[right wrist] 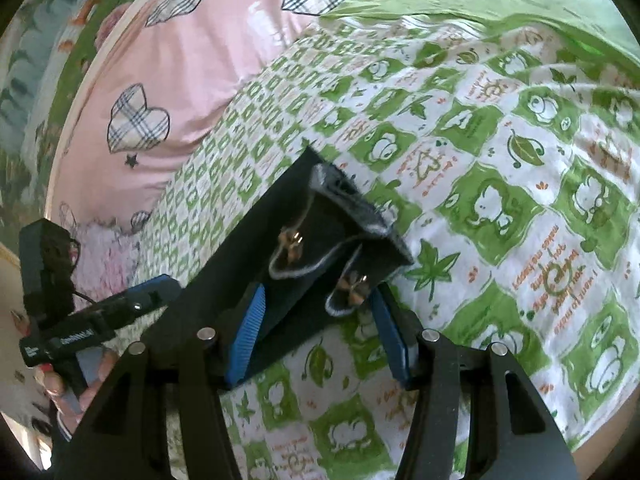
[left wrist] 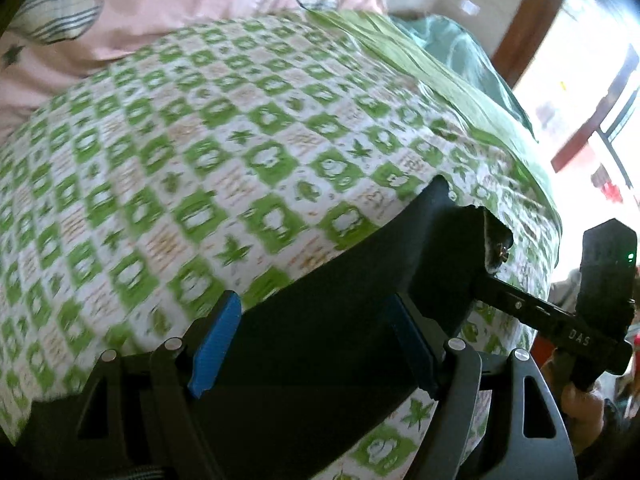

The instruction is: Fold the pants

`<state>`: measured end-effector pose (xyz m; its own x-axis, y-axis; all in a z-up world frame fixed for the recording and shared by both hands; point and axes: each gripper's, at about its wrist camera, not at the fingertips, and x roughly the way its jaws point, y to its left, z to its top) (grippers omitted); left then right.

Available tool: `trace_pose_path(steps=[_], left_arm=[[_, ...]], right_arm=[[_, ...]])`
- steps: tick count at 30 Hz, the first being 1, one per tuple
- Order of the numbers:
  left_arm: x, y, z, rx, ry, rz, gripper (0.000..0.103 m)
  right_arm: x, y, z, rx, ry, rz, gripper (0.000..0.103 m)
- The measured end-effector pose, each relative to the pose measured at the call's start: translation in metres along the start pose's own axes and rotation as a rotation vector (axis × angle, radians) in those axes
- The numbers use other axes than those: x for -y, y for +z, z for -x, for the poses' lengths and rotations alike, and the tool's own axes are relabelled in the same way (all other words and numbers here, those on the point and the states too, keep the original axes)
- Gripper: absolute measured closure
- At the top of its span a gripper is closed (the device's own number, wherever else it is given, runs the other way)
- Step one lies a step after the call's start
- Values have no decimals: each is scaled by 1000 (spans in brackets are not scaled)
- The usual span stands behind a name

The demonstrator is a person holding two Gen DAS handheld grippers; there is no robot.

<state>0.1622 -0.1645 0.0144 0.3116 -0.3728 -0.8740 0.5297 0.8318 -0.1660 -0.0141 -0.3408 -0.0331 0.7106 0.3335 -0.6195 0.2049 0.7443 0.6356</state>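
With both the left gripper and right gripper jaws spread loose around the black pants on the bed, the fold could slump open unless re-gripped.

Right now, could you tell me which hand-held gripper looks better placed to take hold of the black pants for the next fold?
Probably the right hand-held gripper: the black pants' waistband end with brass fasteners lies between its blue pads, a defined edge. The left hand-held gripper is open over plain mid-fabric.
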Motion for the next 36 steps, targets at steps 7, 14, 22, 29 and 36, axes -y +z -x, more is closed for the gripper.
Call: trace_pose_path(steps=[7,14,22,29,36], left_arm=[[21,34,-42,-73,-70,-66,26],[46,61,-88,-184,-191,-134,37],[69,69,-97,-182,-270,-207,89],[65,62,-56,-64,-286,-197,94],[41,51,3,61,-293,-149,94]], right_arm=[[0,8,-5,17,-18,40,76],[9,8,-1,7,4,75,86],[13,8,-2,4,20,75,86],[-6,10,7,34,31,138,86],[-49,10,23,74,77,257,86]])
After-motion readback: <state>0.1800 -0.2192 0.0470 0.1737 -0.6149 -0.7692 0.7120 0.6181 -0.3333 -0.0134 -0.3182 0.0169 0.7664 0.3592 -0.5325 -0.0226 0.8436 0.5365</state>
